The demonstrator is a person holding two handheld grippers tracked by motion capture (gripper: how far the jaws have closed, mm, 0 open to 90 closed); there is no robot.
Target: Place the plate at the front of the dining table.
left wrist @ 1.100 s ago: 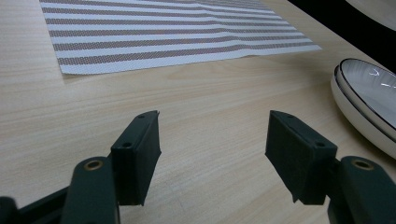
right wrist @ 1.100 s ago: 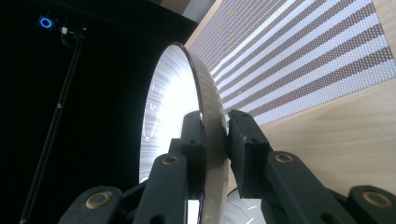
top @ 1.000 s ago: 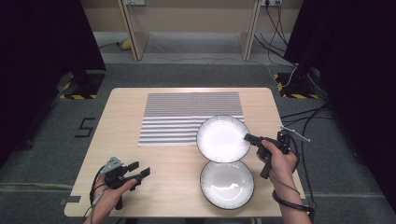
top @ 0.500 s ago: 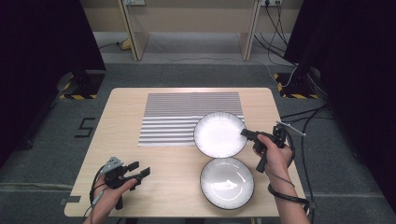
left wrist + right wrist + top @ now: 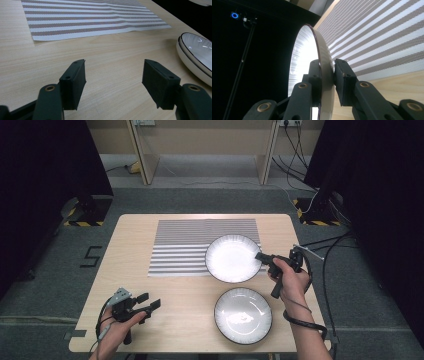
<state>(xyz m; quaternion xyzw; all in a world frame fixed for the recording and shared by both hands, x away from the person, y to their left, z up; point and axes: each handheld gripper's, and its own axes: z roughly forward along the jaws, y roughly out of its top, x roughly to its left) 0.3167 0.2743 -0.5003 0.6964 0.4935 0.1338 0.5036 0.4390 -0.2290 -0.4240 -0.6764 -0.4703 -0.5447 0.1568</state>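
Note:
My right gripper [image 5: 261, 256] is shut on the rim of a white ribbed bowl [image 5: 232, 258] and holds it above the right end of the striped placemat [image 5: 185, 245]. In the right gripper view the bowl [image 5: 312, 65] stands edge-on between the jaws of that gripper [image 5: 327, 75], over the placemat [image 5: 382, 40]. A second white bowl [image 5: 243, 314] rests on the table near the front right; in the left gripper view this bowl [image 5: 197, 56] sits at the right edge. My left gripper [image 5: 149, 301] hovers open at the front left; its fingertips [image 5: 113, 82] have nothing between them.
The light wooden table [image 5: 125, 265] stands on grey carpet. Wooden furniture legs [image 5: 140, 150] and cables [image 5: 320, 240] lie beyond and to the right of the table. A black and yellow marked base [image 5: 85, 215] sits at the far left.
My right gripper has carried the upper bowl away from me and slightly left, farther over the striped placemat. The left gripper and the lower bowl have stayed put.

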